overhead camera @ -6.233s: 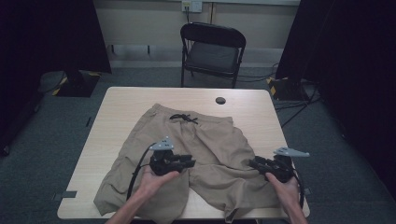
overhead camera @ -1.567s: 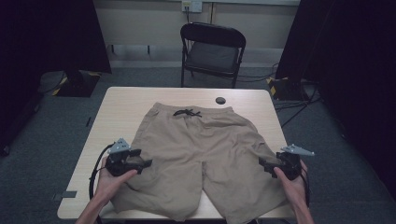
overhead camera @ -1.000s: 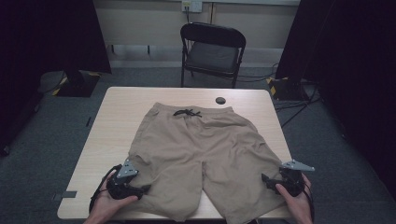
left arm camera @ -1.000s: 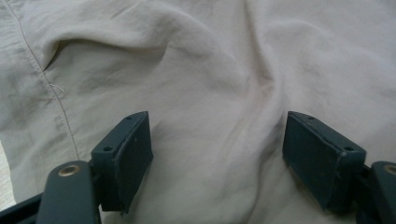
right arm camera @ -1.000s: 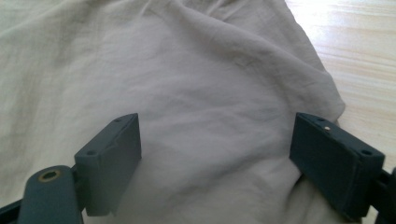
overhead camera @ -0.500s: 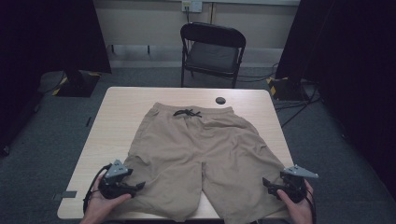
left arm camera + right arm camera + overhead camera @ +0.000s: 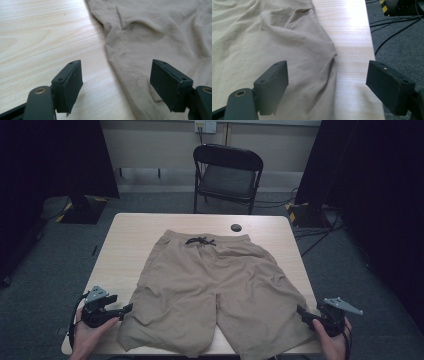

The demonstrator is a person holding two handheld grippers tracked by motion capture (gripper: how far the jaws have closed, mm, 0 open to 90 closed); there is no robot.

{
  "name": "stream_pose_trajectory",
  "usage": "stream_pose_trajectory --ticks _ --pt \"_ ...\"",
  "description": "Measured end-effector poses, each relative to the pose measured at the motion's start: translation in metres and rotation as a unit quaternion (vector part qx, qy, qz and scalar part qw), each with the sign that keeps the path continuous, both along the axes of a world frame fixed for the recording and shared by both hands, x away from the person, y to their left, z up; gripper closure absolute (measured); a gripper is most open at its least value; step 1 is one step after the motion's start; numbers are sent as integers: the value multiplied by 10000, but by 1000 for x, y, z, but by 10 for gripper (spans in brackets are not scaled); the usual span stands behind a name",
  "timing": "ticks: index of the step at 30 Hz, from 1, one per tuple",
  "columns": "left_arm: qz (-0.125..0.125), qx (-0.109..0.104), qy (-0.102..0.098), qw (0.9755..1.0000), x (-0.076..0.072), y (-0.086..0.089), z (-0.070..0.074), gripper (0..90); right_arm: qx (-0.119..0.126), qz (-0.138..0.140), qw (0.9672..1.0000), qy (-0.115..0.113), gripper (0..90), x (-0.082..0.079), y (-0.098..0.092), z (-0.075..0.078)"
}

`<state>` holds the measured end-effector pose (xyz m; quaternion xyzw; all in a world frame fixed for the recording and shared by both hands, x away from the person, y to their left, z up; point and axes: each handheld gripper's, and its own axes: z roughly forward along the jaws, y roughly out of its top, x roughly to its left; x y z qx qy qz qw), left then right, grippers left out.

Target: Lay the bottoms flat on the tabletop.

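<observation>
In the middle of the high view, a pair of tan shorts (image 7: 217, 290) spread flat on the pale wooden surface (image 7: 130, 245), waistband and dark drawstring (image 7: 201, 241) toward the top of the frame, both leg hems toward the bottom edge. At lower left, the left hand-held gripper (image 7: 126, 309) held in a hand (image 7: 90, 335), pointing right, just beside the outer edge of the left-hand leg. At lower right, the right hand-held gripper (image 7: 301, 312) in the other hand (image 7: 331, 340), pointing left at the hem of the right-hand leg near the surface's corner. Above the waistband, a small dark round object (image 7: 236, 227); beyond the surface, a black folding chair (image 7: 227, 172) at top centre. In the left gripper view, jaws wide apart, bare wood at left, shorts fabric across the right half, its edge running down between the jaws. In the right gripper view, jaws likewise wide apart, rumpled fabric across the left and centre, a strip of wood at right, then grey floor with cables (image 7: 392, 25) at upper right.
</observation>
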<state>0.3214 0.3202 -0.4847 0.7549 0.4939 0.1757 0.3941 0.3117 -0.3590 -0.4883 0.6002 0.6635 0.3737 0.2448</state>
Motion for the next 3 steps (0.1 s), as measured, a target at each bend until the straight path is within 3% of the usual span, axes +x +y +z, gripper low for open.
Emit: stream_pose_trajectory --ticks 3 --pt "23 -47 3 10000 0 2 0 263 4 -12 10000 31 173 -1 -2 -2"
